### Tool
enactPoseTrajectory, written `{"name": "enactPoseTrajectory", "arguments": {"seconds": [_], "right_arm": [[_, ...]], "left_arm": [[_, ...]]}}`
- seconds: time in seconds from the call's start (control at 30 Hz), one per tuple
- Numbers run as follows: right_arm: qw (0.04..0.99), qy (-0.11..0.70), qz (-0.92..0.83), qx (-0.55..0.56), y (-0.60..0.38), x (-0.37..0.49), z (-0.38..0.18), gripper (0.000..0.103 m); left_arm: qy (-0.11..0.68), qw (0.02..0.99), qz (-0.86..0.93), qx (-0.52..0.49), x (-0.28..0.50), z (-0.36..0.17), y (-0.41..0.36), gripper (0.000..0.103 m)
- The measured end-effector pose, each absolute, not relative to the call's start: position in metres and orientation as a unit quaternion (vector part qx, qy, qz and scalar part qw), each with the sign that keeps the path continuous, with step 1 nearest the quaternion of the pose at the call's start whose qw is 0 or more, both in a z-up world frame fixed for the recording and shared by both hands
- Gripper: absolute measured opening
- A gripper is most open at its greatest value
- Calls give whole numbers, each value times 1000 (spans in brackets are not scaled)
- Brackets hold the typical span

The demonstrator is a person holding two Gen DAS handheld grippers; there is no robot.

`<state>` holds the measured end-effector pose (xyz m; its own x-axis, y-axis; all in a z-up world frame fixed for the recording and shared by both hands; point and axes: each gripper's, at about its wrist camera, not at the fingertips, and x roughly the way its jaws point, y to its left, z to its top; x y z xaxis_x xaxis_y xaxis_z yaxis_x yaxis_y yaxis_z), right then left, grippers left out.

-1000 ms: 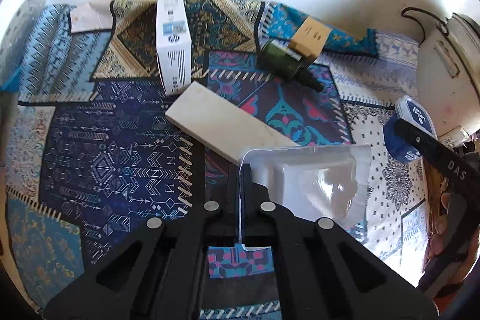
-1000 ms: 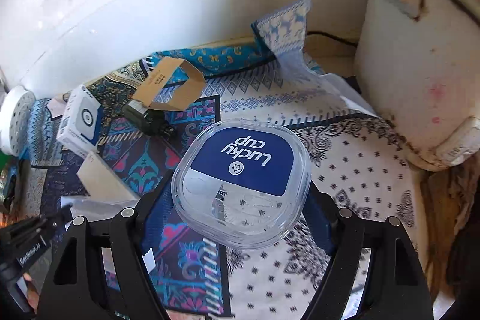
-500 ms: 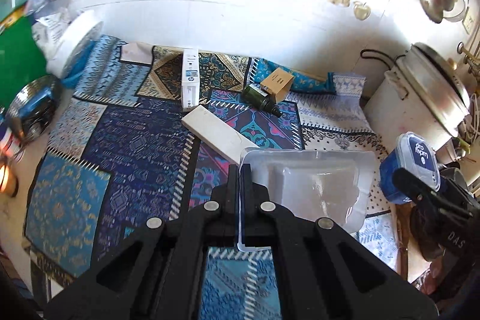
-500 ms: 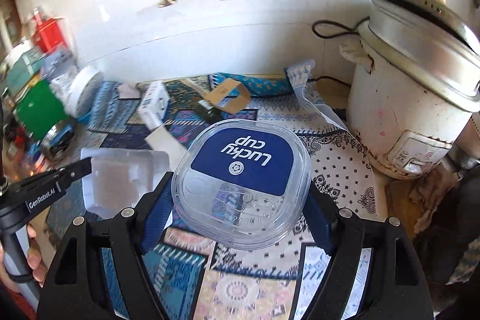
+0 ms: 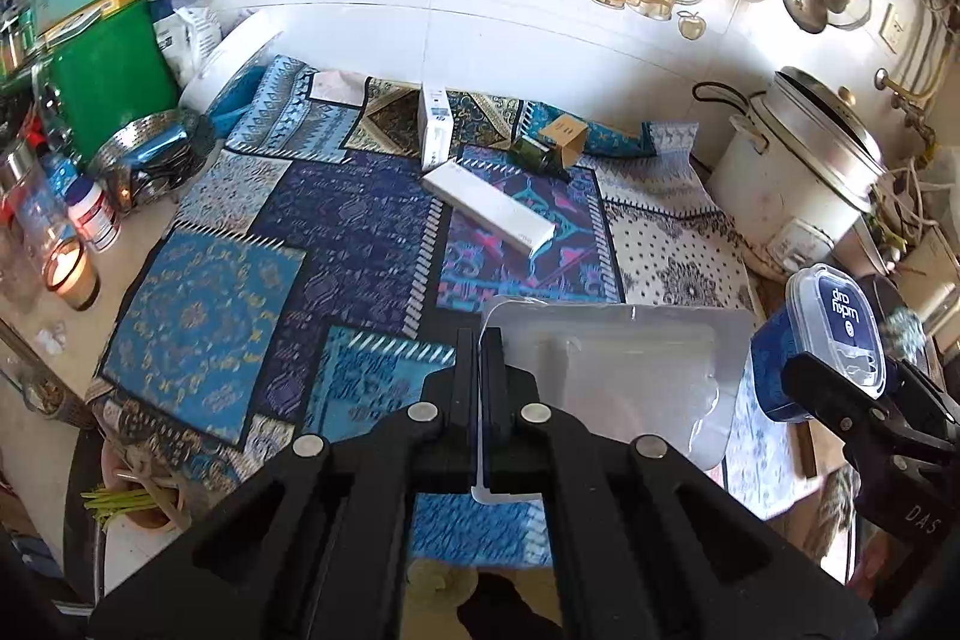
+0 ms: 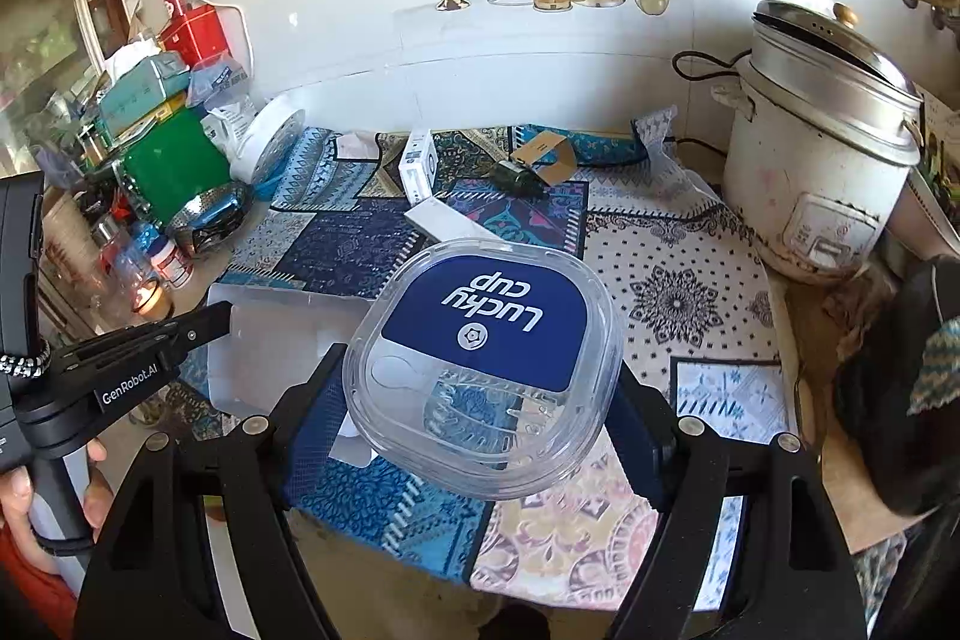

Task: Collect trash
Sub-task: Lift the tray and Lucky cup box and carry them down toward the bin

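we carry two pieces of trash above the cloth (image 5: 360, 244). the left gripper (image 5: 480, 358) is fully closed, pinching the near-left edge of a clear tray (image 5: 624, 376). the right gripper (image 6: 474, 388) stands part open, clamped across the sides of a cup (image 6: 480, 370) with a clear lid.

risks, as we judge them:
- the tray hangs from one thin rim. it looks like flimsy formed plastic, so a fast swing could make it flex, twist or slide out of the pinch.
- the cup walls look smooth and the body wide. a tilt or a loosened squeeze could let it slip, and the lid might pop if pressed harder.
- both loads ride near each other. in the left view the cup sits just right of the tray, so they could knock together.
- a lit candle (image 5: 69, 268) burns at the near left, so we keep plastic away from it.

still lying on the cloth, far side: a white box (image 5: 486, 208) lying flat, matte card. behind it a second box (image 5: 435, 124), a dark green bottle (image 5: 534, 154) on its side, glossy, and a brown card sleeve (image 5: 564, 136). the cloth is soft patchwork. a cooker (image 5: 798, 166) stands at the right, scuffed white metal.
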<state>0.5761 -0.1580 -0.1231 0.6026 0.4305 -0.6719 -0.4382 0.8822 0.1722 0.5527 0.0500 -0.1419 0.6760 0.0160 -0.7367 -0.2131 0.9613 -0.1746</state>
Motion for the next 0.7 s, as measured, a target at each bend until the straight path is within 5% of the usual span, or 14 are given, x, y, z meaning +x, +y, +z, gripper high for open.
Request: {"name": "enactPoseTrajectory", "arguments": {"seconds": [0.7], "right_arm": [[869,471,152,27,-130,398,-216,77]], "left_arm": [[491,866,38,-88,354,-233,100,0]]}}
